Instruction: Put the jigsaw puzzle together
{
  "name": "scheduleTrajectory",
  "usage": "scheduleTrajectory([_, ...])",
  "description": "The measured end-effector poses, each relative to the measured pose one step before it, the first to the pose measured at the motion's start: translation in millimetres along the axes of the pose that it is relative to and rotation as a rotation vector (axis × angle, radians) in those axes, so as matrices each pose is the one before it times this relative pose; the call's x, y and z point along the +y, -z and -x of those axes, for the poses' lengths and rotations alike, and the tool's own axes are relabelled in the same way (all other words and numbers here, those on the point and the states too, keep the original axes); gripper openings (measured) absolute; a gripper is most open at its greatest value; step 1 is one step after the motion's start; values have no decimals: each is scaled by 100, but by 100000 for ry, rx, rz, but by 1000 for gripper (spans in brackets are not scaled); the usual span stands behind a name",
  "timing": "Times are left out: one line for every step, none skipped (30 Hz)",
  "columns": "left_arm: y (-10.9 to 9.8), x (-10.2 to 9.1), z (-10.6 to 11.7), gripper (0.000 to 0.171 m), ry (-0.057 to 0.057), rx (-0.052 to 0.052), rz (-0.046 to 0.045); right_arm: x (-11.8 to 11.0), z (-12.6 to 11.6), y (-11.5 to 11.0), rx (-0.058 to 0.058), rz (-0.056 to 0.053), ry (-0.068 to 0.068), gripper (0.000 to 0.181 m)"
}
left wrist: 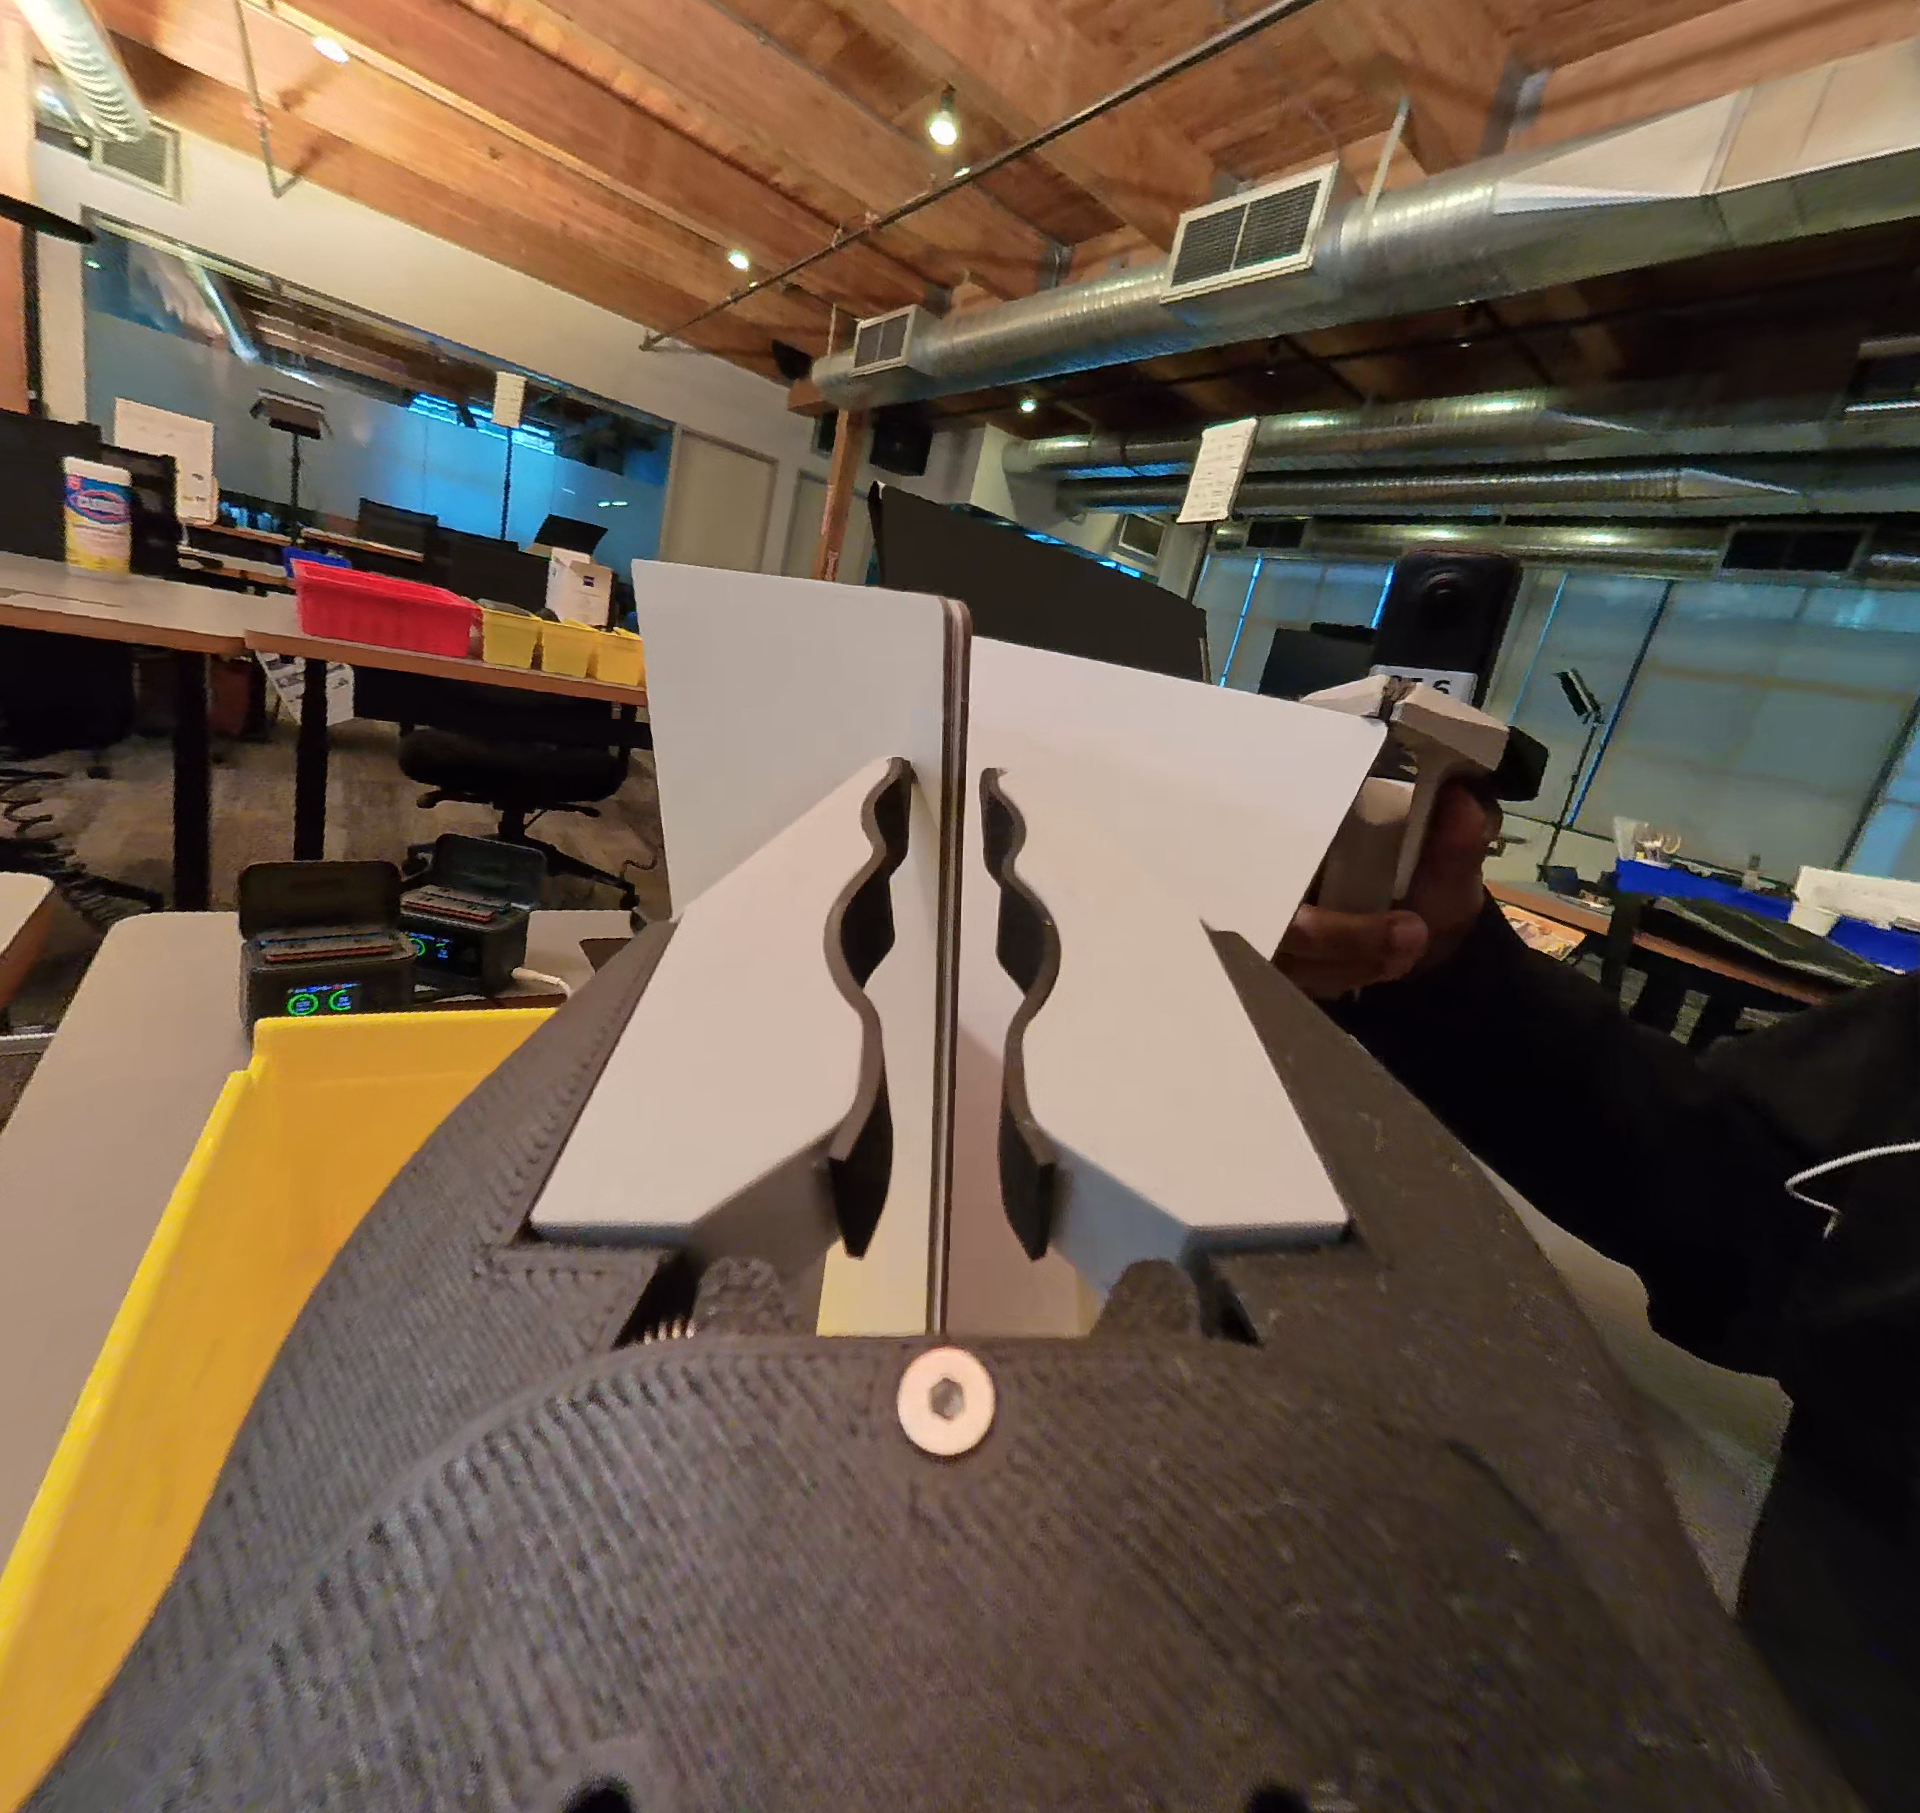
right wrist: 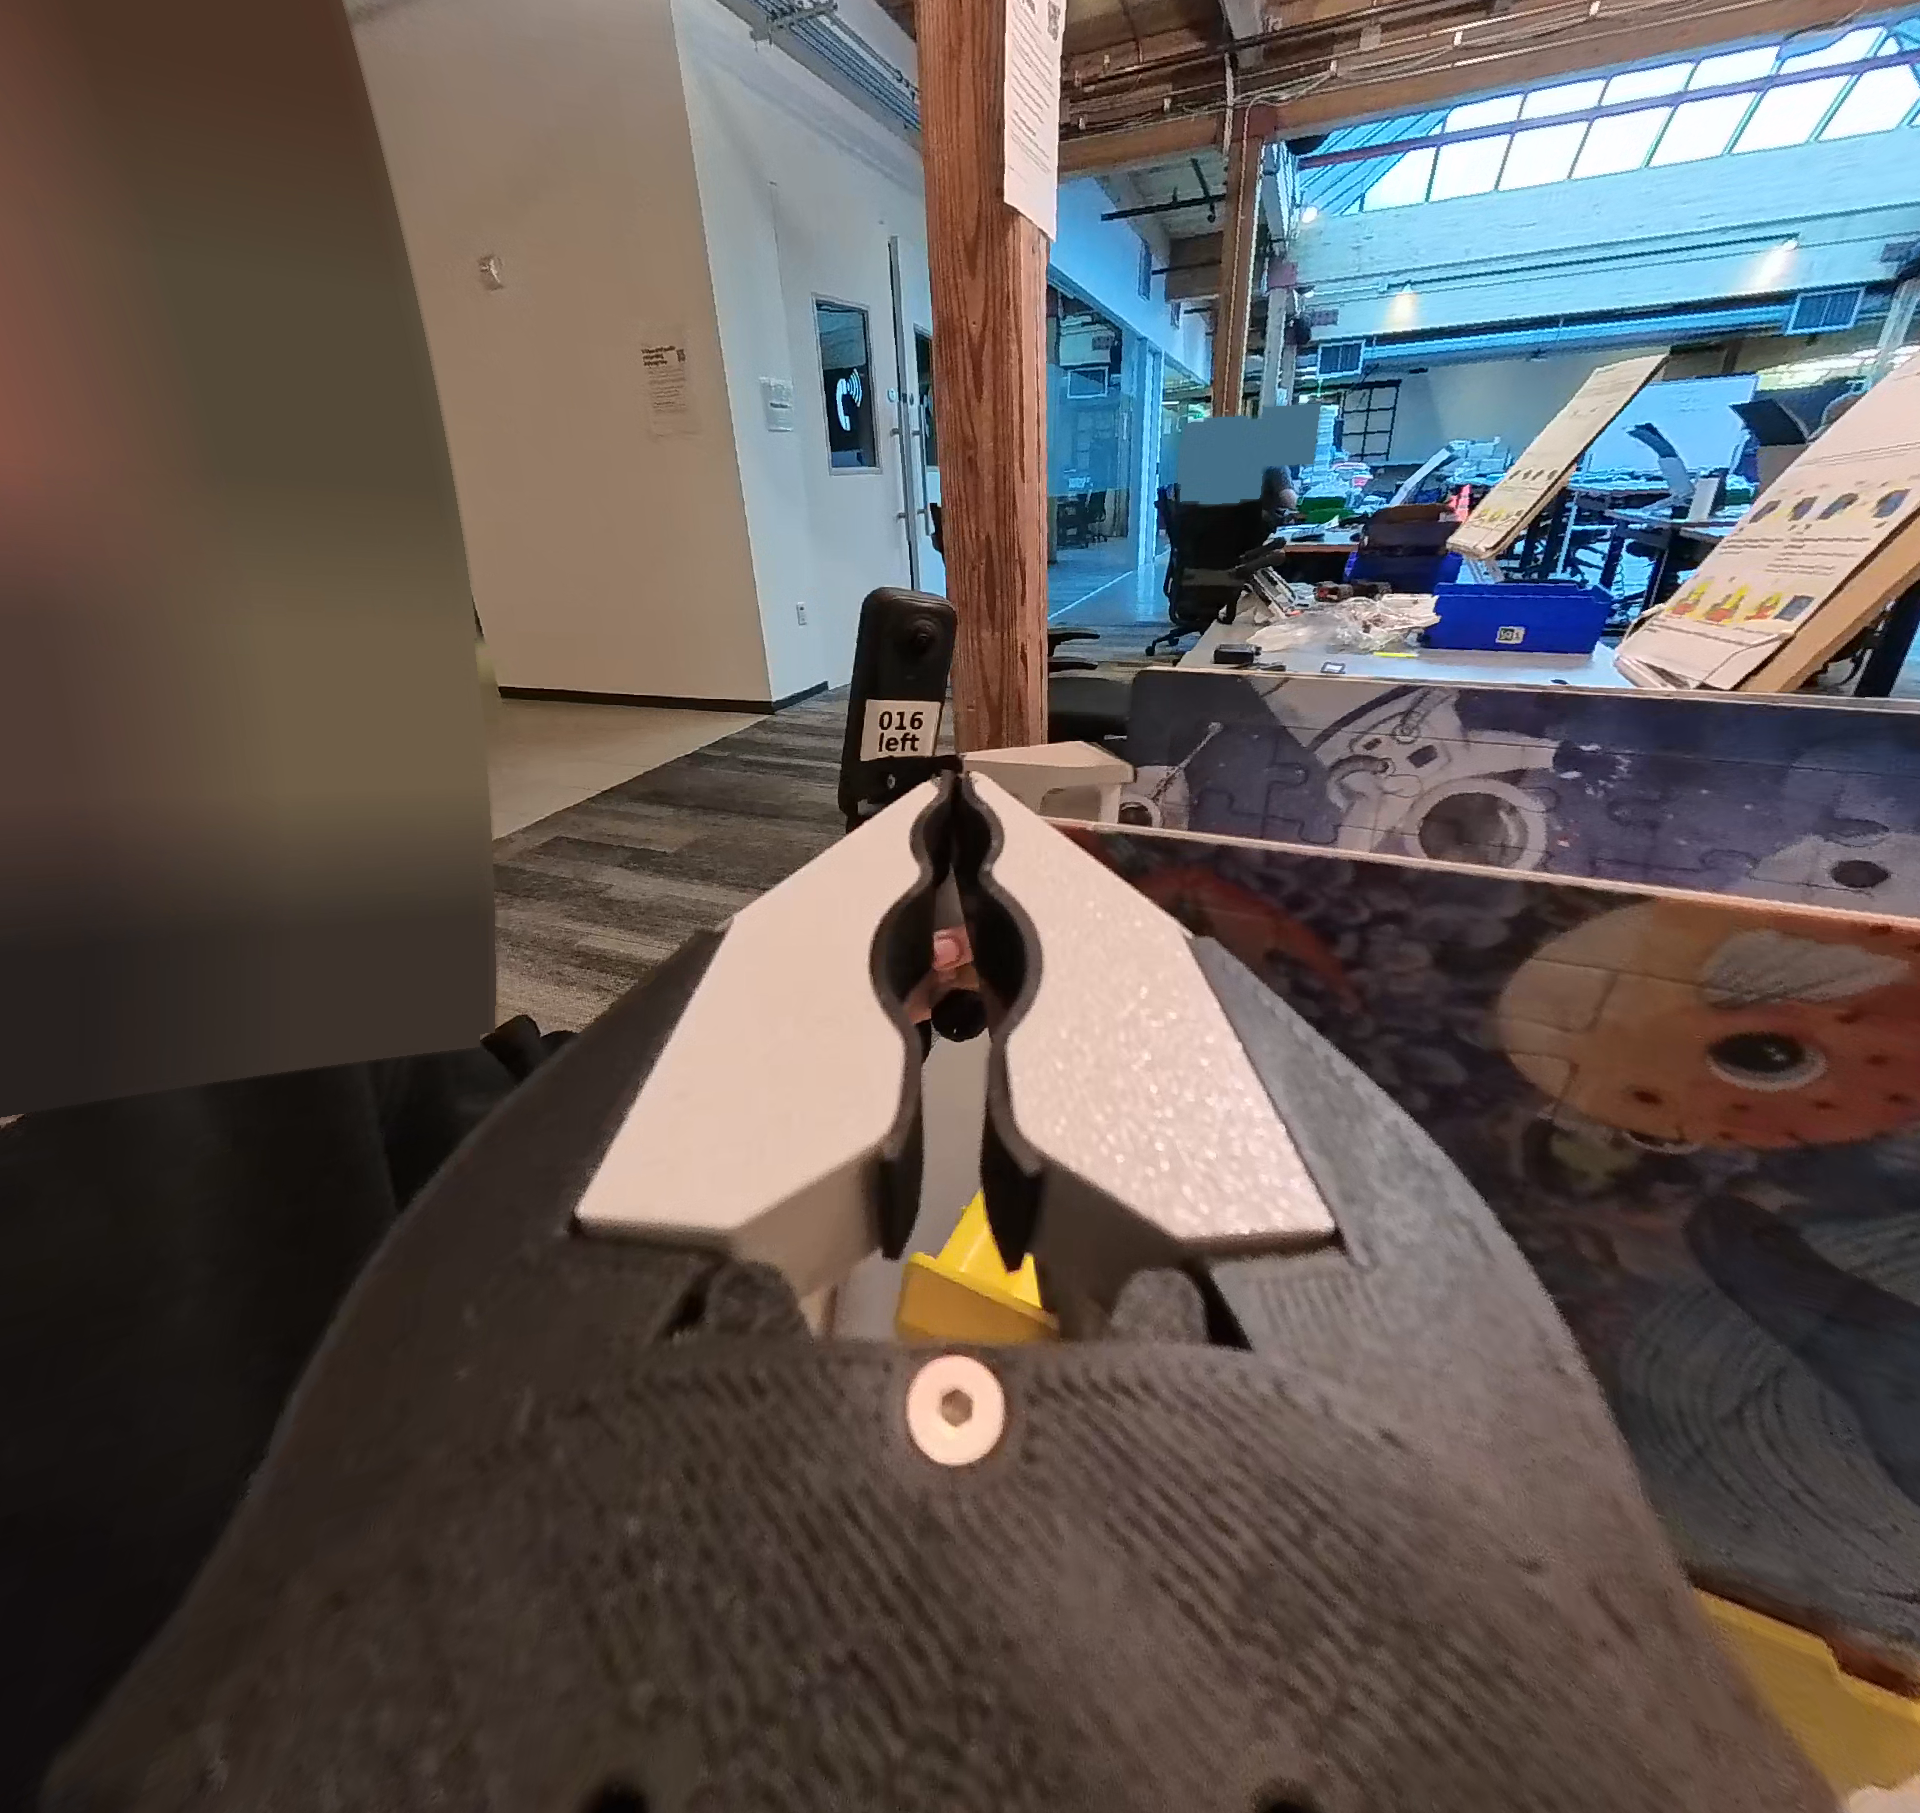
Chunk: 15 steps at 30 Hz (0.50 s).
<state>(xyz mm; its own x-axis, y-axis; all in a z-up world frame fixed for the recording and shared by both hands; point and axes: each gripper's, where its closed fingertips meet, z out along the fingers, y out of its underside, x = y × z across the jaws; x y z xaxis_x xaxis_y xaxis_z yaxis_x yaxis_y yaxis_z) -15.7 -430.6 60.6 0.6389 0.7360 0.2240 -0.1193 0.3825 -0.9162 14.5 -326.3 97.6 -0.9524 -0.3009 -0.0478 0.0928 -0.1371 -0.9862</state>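
Observation:
The jigsaw puzzle board (left wrist: 790, 724) is thin and flat, and stands edge-on between the fingers of my left gripper (left wrist: 948, 776), which is shut on it. Its sides look plain white here. In the right wrist view its printed cartoon face (right wrist: 1558, 1067) fills the right side, with a second picture panel (right wrist: 1507, 766) above it. My right gripper (right wrist: 956, 789) has its jaws closed tip to tip beside the board's near corner, with nothing visible between them. It also shows in the left wrist view (left wrist: 1439, 740), held by a hand at the board's far right corner. The left gripper (right wrist: 1049, 764) shows just behind my right fingertips.
A yellow bin (left wrist: 156, 1348) sits below on the left, also seen under the right gripper (right wrist: 966, 1290). Two dark charger cases (left wrist: 322, 963) stand on the white table (left wrist: 94, 1088) behind it. A wooden post (right wrist: 982, 413), desks and chairs lie farther off. My right fingertips sit around 12 centimetres from my left ones.

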Motion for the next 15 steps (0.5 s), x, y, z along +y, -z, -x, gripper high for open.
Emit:
scheduleTrajectory([94,-63,146,11,-364,-1149,-433,0,8,13,-35,-59,177,0])
scheduleTrajectory([99,-43,130,12,-434,-1222,-412,-5,5,25,-43,-76,137,0])
scheduleTrajectory([107,-37,125,13,-381,-1338,-250,7,-2,17,-4,-74,106,0])
scheduleTrajectory([106,-10,90,14,-491,-1193,-255,-14,-35,23,162,-135,166,0])
scheduleTrajectory([95,10,71,15,-411,-1151,-173,3,-7,-8,-133,-50,185,0])
scheduleTrajectory([110,-5,146,17,-323,-1624,-344,-4,-31,-39,-91,12,12,0])
scheduleTrajectory([110,-13,149,18,-366,-1361,-337,-3,-27,-79,-51,107,-13,0])
scheduleTrajectory([82,16,81,20,-131,-729,30,-8,-43,-75,99,138,229,0])
scheduleTrajectory([77,8,116,21,94,-660,132,-5,-35,-83,170,142,378,0])
scheduleTrajectory([84,-19,135,21,106,-646,81,-8,-48,-91,295,49,448,0])
scheduleTrajectory([86,-12,81,23,231,-299,64,-11,-52,-99,319,-113,450,0])
scheduleTrajectory([88,-17,68,24,148,-355,-1,-7,-54,-98,281,-215,276,0])
scheduleTrajectory([87,-11,90,26,-220,-731,-57,-13,-64,-132,282,-221,-7,0])
scheduleTrajectory([62,4,73,26,-339,-834,-85,-18,-69,-132,275,-120,-221,0])
scheduleTrajectory([33,10,34,27,-66,-651,-37,-2,-59,-123,334,-15,-34,0])
